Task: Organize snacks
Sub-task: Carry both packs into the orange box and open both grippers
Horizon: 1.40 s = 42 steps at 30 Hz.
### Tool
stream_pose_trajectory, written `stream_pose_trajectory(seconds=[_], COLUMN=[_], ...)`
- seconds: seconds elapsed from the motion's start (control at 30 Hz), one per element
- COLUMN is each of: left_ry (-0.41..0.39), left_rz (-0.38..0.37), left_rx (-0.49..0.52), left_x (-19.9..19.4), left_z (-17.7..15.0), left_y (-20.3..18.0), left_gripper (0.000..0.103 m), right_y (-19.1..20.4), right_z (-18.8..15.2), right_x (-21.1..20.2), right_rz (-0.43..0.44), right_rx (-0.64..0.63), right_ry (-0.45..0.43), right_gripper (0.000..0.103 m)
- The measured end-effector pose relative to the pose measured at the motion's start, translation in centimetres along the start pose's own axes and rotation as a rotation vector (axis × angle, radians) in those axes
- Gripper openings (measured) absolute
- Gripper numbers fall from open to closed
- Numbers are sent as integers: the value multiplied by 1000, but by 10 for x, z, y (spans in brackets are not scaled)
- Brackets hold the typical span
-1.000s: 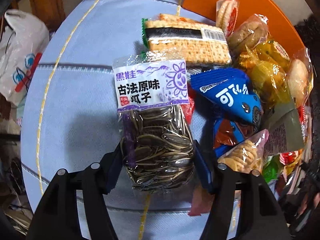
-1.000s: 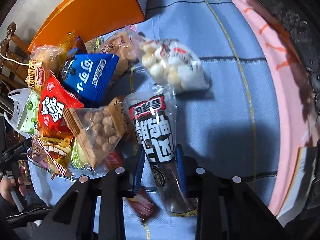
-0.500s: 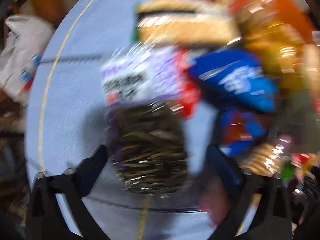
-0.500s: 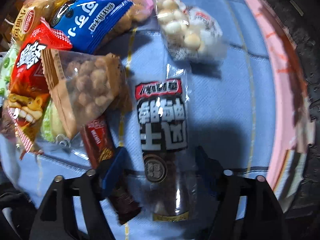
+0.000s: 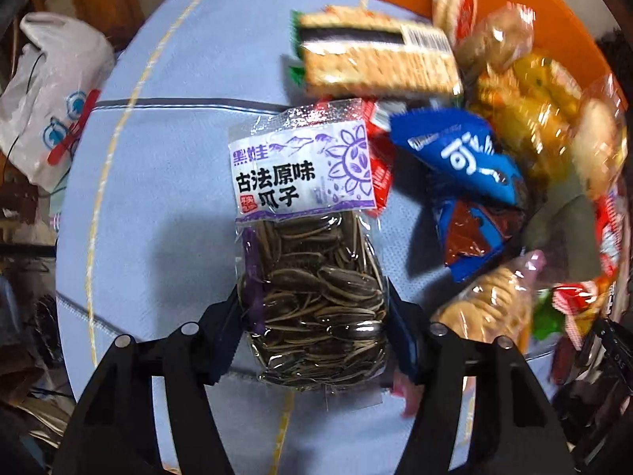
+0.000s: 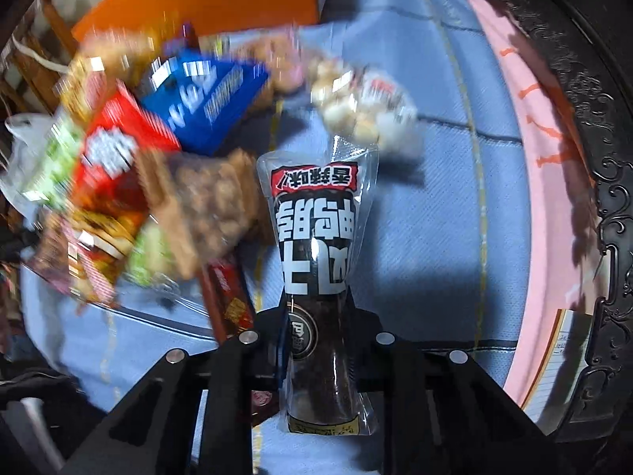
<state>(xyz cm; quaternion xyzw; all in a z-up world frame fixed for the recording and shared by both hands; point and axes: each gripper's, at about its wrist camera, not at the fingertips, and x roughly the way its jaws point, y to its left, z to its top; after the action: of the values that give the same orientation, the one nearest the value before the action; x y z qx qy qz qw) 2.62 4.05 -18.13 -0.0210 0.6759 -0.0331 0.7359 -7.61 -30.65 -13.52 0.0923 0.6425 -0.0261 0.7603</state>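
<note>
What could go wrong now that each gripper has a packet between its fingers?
The left gripper, jaws closing, pinches only the lower end of the sunflower seed bag; the label end may flop or slip. The right gripper, also closing, pinches the slim black packet beside a brown bar, which could get dragged along.

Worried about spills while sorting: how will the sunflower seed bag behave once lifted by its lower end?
The sunflower seed bag, between the closing left gripper jaws, is thin clear film, so probably floppy. The loose seeds will likely shift. Glossy film may slip.
</note>
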Motion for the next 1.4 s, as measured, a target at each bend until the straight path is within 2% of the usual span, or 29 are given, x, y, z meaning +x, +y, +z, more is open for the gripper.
stream_pose_trajectory(seconds=[0.2, 0.3, 0.4, 0.43, 0.5, 0.57, 0.7, 0.77, 0.83, 0.93, 1.0, 1.07, 1.13, 1.17, 1.2, 1.23, 1.27, 1.4], left_ry=[-80, -178, -255, -278, -330, -357, -379, -377, -358, -294, -255, -195, -145, -153, -175, -216, -247, -324], left_rz=[-37, -48, -96, -107, -148, -180, -223, -220, -168, -133, -103, -104, -85, -53, -23, 18, 38, 53], left_rx=[-54, -24, 30, 50, 103, 134, 171, 186, 189, 177, 171, 179, 202, 218, 227, 237, 244, 261], left_x=[-48, -82, -114, -125, -147, -153, -163, -154, -132, -91, -70, -52, -39, -38, -42, -48, -57, -91], left_z=[-9, 7, 36, 59, 88, 116, 193, 229, 257, 280, 284, 282, 278, 274, 270, 265, 261, 233], left_y=[29, 17, 2, -7, -38, -59, -113, -140, -160, -171, -170, -168, -169, -169, -170, -169, -170, -158], left_gripper=[62, 62, 62, 62, 62, 62, 62, 62, 62, 62, 63, 63, 73, 83, 92, 94, 94, 95], right_y=[-11, -1, 23, 33, 52, 68, 75, 79, 80, 81, 80, 80, 80, 79, 77, 74, 71, 64], right_z=[17, 42, 70, 83, 119, 159, 239, 263, 288, 312, 318, 319, 317, 315, 309, 303, 294, 253], right_x=[-57, -81, -89, -93, -95, -103, -105, -100, -88, -55, -32, -6, 3, 4, -1, -9, -12, -48], right_rz=[131, 194, 257, 280, 318, 367, 442, 424, 362, 291, 245, 230, 218, 212, 216, 224, 221, 222], right_rx=[29, 16, -7, -18, -36, -40, 49, 91, 121, 140, 151, 155, 168, 172, 183, 195, 202, 189], right_ry=[-127, -179, -224, -242, -278, -331, -410, -453, -480, -443, -402, -321, -275, -264, -289, -327, -351, -450], right_gripper=[22, 23, 23, 23, 23, 23, 23, 23, 24, 24, 25, 32, 40, 43, 43, 52, 61, 69])
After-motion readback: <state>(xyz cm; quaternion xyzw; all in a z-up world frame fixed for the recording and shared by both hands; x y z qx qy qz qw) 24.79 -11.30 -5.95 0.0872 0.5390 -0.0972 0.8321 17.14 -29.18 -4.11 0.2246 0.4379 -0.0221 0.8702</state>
